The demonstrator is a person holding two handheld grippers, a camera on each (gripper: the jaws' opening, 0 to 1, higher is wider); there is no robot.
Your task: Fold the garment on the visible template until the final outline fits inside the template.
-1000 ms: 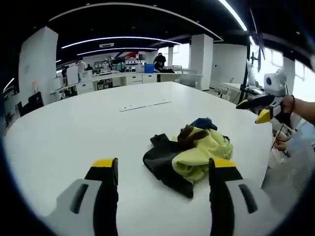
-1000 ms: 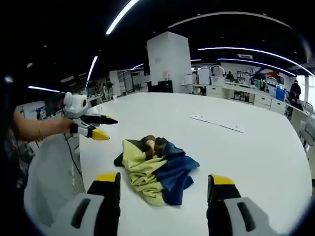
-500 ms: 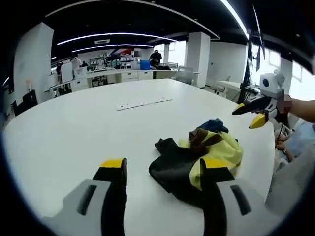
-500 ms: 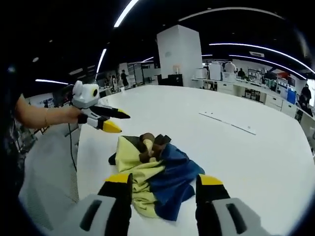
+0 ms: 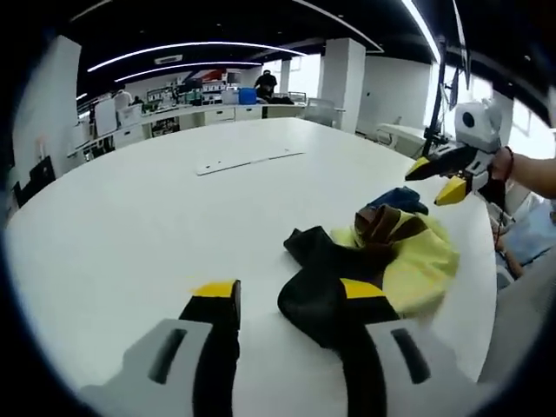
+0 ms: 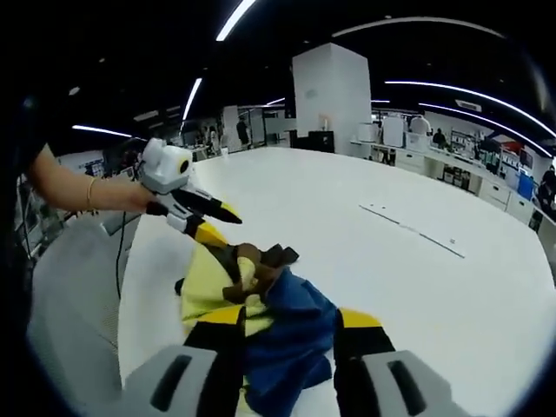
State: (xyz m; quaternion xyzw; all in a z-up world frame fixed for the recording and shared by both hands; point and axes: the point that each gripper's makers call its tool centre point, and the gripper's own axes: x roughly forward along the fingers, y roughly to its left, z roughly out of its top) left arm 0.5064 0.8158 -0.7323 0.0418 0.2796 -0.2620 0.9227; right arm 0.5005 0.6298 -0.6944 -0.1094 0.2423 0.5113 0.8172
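Garment bunched on white table, both grippers spread

No writing or label can be read on anything.

The garment [image 5: 373, 261] lies crumpled in a heap on the white table [image 5: 156, 217], near the table's edge. In the left gripper view it shows a black part nearest the camera, yellow beyond it, a brown bit on top and a little blue at the back. In the right gripper view the garment [image 6: 261, 304] shows blue in front, yellow to the left and brown at the top.

The left gripper [image 5: 291, 304] has its yellow-tipped jaws apart and grasps nothing; its right jaw sits in front of the black cloth, and whether it touches cannot be told. The right gripper [image 6: 287, 320] also has its jaws spread, with the blue cloth between and just past the tips; no grip on it can be made out. From the left gripper view the right gripper [image 5: 445, 178] hangs above the far side of the heap; from the right gripper view the left gripper [image 6: 207, 221] is close to the yellow cloth.

A thin white strip [image 5: 250, 161] lies flat on the table well beyond the garment. Around the table is a large office with white pillars [image 6: 333, 95], desks, and long ceiling lights [image 5: 182, 54]. A person [image 5: 265, 82] stands at the far desks.
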